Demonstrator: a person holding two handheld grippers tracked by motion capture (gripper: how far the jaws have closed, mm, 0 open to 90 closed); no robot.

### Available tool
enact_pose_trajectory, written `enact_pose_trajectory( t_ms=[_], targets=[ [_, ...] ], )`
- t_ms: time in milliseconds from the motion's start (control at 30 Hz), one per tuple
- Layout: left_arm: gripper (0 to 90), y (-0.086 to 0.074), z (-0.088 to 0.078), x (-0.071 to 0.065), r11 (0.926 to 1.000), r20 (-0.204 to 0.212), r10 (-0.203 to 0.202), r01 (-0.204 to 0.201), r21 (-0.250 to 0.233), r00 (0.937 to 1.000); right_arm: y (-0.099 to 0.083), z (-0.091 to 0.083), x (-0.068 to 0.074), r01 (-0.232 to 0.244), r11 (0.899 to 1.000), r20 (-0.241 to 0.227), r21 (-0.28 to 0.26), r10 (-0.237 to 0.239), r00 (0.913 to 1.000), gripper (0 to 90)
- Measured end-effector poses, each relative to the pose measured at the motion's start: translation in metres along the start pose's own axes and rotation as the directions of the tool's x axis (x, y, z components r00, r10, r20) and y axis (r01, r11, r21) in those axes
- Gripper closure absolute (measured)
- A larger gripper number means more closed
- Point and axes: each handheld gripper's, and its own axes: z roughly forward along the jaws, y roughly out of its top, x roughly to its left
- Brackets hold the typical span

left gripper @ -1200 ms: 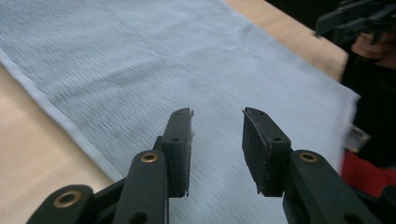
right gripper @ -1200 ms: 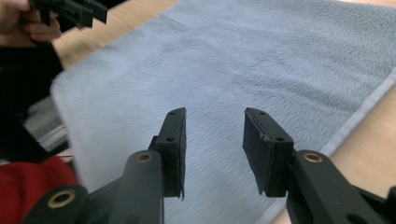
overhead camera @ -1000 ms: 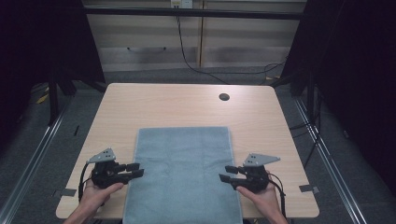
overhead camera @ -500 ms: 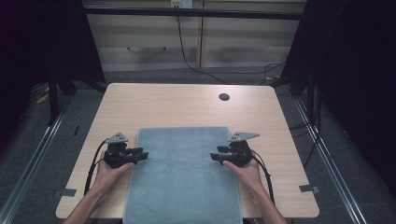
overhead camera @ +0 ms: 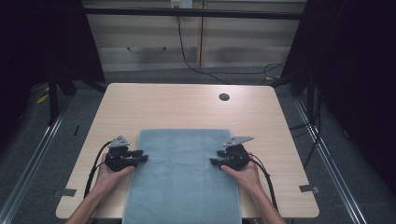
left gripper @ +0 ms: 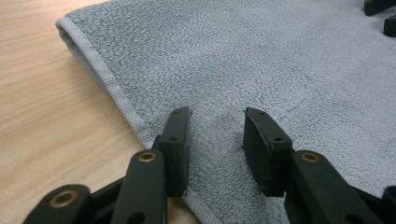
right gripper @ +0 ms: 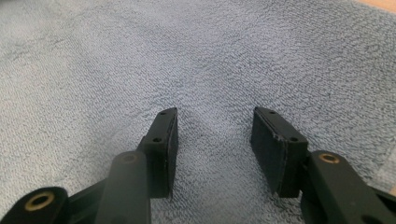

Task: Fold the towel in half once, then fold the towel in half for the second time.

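High view: grey-blue towel [overhead camera: 182,175] lying flat at lower centre of the frame, on the wooden table [overhead camera: 187,105], its near end hanging over the table's bottom edge. Left gripper [overhead camera: 139,157] resting at the towel's left edge, jaws parted and just closing, nothing clamped between them. Right gripper [overhead camera: 215,163] sitting at the right edge, jaws parted, gripping nothing.

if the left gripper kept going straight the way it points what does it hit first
Probably just more of the grey towel: the left gripper already sits over its edge. Farther along that line the right gripper faces it across the towel.
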Motion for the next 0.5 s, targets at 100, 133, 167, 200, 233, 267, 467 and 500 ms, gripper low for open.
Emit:
enact_pose_trajectory(
  t_ms=[100, 133, 167, 200, 233, 267, 467, 500],
  targets=[
    [63.5, -0.002, -0.003, -0.005, 0.9999, 0.004, 0.008, -0.008, 0.01, 1.0, -0.005, -0.004, 0.003, -0.001, 1.0, -0.008, -0.004, 0.001, 1.0, 51.7],
    [63.9, -0.003, -0.003, -0.008, 0.9999, 0.006, 0.007, -0.007, 0.01, 1.0, -0.006, -0.005, 0.004, 0.006, 1.0, -0.007, 0.0, -0.006, 1.0, 51.6],
    [63.9, -0.005, -0.005, -0.01, 0.9997, 0.007, 0.02, -0.02, 0.012, 0.9998, -0.007, -0.007, 0.005, 0.002, 1.0, -0.007, 0.002, -0.002, 1.0, 51.6],
    [63.9, -0.006, -0.006, -0.012, 0.9995, 0.011, 0.026, -0.026, 0.015, 0.9996, -0.008, -0.008, 0.007, 0.008, 1.0, -0.005, 0.006, -0.008, 1.0, 51.7],
    [64.0, -0.008, -0.007, -0.014, 0.9993, 0.018, 0.033, -0.034, 0.016, 0.9993, -0.01, -0.01, 0.008, 0.009, 1.0, -0.012, 0.01, -0.008, 0.9999, 51.7],
    [64.2, -0.009, -0.009, -0.015, 0.9994, 0.028, 0.03, -0.031, 0.015, 0.9991, -0.011, -0.012, 0.01, 0.009, 1.0, -0.012, 0.018, -0.009, 0.9999, 51.7],
    [64.4, -0.018, -0.015, -0.025, 0.998, 0.052, 0.06, -0.061, 0.014, 0.9968, -0.021, -0.023, 0.02, 0.015, 1.0, -0.015, 0.028, -0.014, 0.9998, 51.6],
    [64.4, -0.019, -0.016, -0.026, 0.9984, 0.052, 0.055, -0.056, 0.011, 0.9971, -0.022, -0.024, 0.022, 0.019, 0.999, -0.021, 0.03, -0.019, 0.9996, 51.6]
  ],
)
